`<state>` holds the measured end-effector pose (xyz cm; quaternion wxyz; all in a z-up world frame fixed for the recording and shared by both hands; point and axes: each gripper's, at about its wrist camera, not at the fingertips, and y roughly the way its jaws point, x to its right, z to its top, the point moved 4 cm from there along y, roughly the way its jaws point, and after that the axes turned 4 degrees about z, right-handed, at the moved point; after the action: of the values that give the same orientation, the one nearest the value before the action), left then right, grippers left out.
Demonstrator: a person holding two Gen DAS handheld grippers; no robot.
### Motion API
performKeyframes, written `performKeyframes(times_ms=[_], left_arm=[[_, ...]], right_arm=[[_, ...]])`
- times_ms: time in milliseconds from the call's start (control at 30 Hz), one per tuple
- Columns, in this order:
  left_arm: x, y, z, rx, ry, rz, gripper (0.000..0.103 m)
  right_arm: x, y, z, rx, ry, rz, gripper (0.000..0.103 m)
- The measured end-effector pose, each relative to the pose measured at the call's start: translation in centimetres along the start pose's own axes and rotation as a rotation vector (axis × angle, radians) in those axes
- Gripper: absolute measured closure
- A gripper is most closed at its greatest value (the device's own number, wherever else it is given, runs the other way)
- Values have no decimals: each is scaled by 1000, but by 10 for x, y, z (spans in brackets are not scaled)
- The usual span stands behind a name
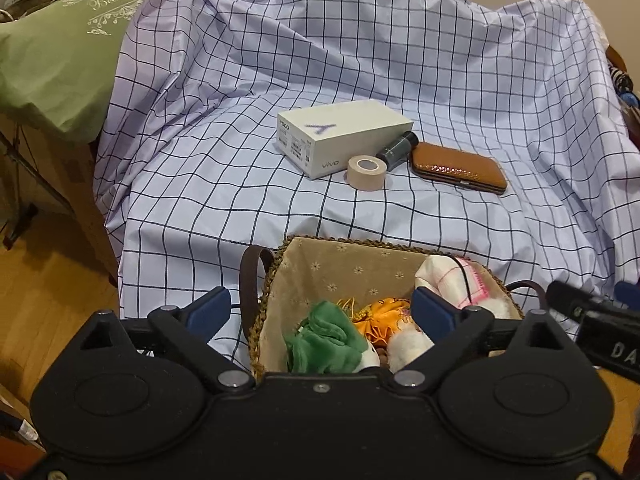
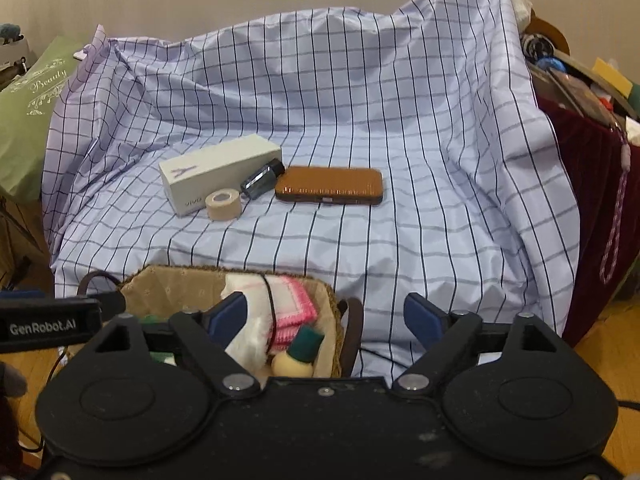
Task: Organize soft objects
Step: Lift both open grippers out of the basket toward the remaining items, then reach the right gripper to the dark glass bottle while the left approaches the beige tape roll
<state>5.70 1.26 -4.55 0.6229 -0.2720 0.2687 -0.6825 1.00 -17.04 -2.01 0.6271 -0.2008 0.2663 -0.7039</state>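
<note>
Left wrist view shows a wide checked sheet (image 1: 360, 60) draped over furniture and filling most of the frame. At bottom centre sits a woven basket (image 1: 276, 264) with a flowered fabric lining and a dark loop handle on its left side. Inside it lie the soft things I am sorting: a white cloth with pink stitching (image 1: 448, 276) at the basket's right, a crumpled green cloth (image 1: 324, 340) at lower left, an orange pouch (image 1: 380, 316) beside it, and a white fluffy piece (image 1: 408, 344) low in the middle.

I judge all of these light, limp and easy to squash; each is best pinched at a raised fold or bunched edge, since loose ends will droop and may snag on the rim.

My left gripper (image 1: 324, 312) hovers over the basket with its blue pads spread wide, holding nothing. My right gripper (image 2: 332, 316), in the right wrist view, is likewise spread and empty, over the basket's right edge.

In the middle of the frame, on the sheet and well apart from the basket, lie hard items: a white phone box (image 1: 340, 136), a brown case (image 1: 460, 166), a tape roll (image 1: 366, 172) and a small dark bottle (image 1: 396, 148). I judge these are not for the basket.
</note>
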Motion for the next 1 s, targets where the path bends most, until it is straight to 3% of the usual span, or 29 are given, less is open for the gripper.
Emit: performKeyframes(times_ms=[100,267,500,1000], left_arm=[[1,9,4,-13,12,9,10],[-2,23,16,-22,17,21,10],[0,47,34,-29,41,23,9],[10,112,70,-68,95,-3,10]], right_arm=[[-1,5,9,24,-25,-6,7],[-2,20,25,57,-78,-25,2],[-6,54,46,69,-165,-53,1],[-29,142,86,41,-380,-22,5]])
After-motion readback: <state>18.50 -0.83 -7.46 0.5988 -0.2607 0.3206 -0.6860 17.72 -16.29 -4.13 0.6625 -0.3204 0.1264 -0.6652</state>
